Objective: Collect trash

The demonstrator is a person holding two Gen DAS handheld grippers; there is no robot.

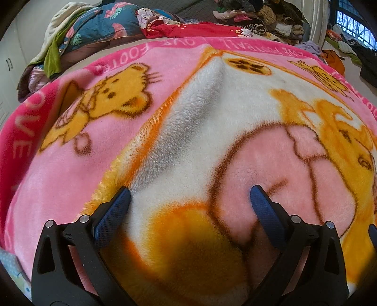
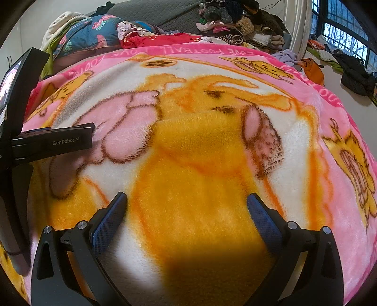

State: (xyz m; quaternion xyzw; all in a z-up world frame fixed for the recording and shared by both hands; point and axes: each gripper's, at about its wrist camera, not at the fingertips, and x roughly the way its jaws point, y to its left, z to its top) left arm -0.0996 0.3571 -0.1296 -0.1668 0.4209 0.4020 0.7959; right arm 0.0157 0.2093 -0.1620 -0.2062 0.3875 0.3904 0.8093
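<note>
- The left tongs (image 1: 189,196) sit at 6 o'clock in the left wrist view, spread wide with nothing between the blue pads; they hover low over the fleece blanket (image 1: 188,131), seemingly at rest before any reach.
- The right tongs (image 2: 186,202) are likewise spread and empty at 6 o'clock in the right wrist view, over the yellow bear print; the open stance suits searching, I judge, since there is nothing to pinch yet.
- At 9 o'clock in the right wrist view the body of the left device (image 2: 51,141) shows, so the two are held side by side, near each other.
- The blanket, pink-bordered with cartoon bears, covers the bed from 6 o'clock to about 12; a ridge-like fold runs up it in the left wrist view.
- No trash shows on the blanket in either view; where the task's thing lies I cannot tell.
- Further off, at 11 o'clock, lies a floral quilt (image 1: 99,26) bunched against the wall.
- At 1 o'clock a heap of clothes (image 1: 259,16) sits on the bed's far end.
- At 2 o'clock, more garments (image 2: 353,70) lie on the floor below a window (image 2: 341,26); any trash is likelier out there, in my judgement.
</note>
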